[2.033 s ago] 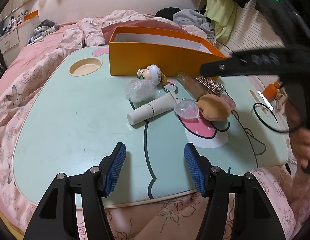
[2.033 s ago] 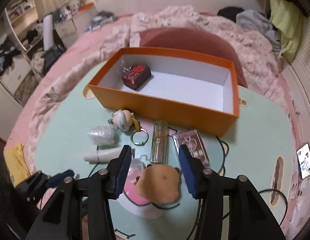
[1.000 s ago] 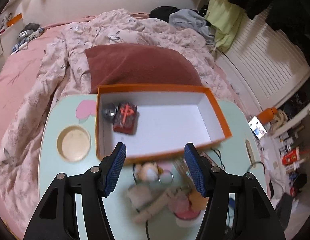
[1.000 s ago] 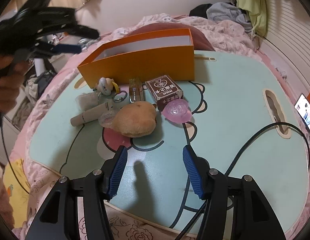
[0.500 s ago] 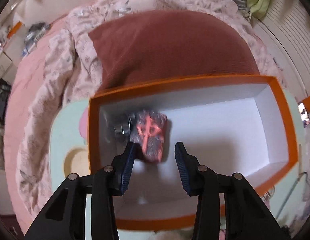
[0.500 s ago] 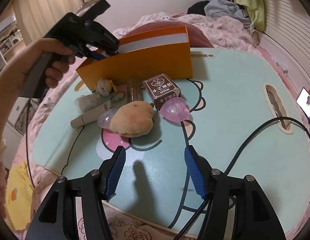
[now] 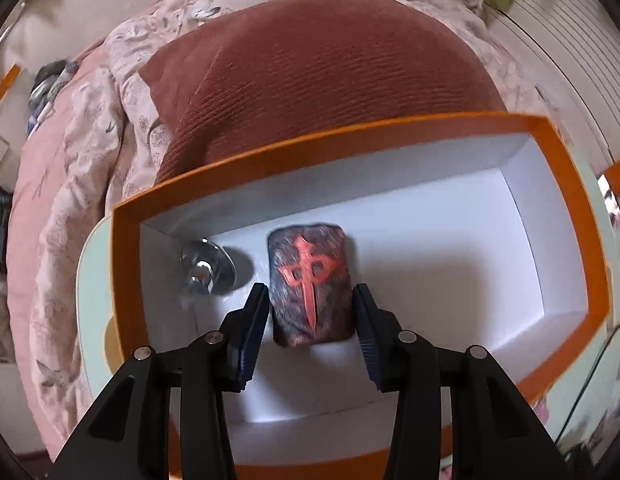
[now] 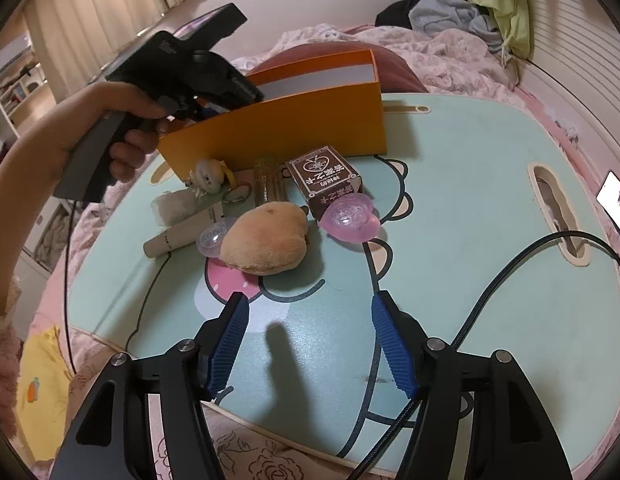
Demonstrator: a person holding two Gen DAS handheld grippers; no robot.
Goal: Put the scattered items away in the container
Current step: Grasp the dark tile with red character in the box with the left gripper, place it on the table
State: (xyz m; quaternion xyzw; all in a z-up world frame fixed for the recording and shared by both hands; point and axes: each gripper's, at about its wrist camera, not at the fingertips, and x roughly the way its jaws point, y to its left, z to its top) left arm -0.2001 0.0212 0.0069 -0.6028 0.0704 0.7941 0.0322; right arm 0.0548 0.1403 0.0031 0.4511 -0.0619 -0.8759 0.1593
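A: Since two seconds back the left gripper (image 7: 310,300) has left the table edge, gone over the orange box (image 7: 126,280) and dropped inside it, pointing steeply down. The right gripper (image 8: 306,312) has pulled back from over the plush and now hangs above bare table.

B: Jaw states?

A: Left: narrowed, straddling the dark block with a red emblem (image 7: 310,280) that lies on the box floor. Pads look just beside its flanks, slight gaps visible; I can't confirm a clamp. Right: jaws opening, nothing between them.

B: Progress?

A: Early, in my judgement. In the box: the dark block and a shiny metal piece (image 7: 206,264) in the corner beside it. Still out on the green table (image 8: 470,240), clustered before the box's front wall: tan plush (image 8: 266,240), pink heart case (image 8: 350,220), brown card box (image 8: 326,180), white tube (image 8: 182,236), figure keychain (image 8: 208,178), amber bottle (image 8: 270,184), clear wrap (image 8: 174,208), a clear round case (image 8: 212,236). Eight to go.

B: View differences?

A: Left wrist alone shows the box interior. Right wrist alone shows the leftover pile, plus the person's hand (image 8: 130,136) holding the left tool at the box rim; the box wall hides its fingers.
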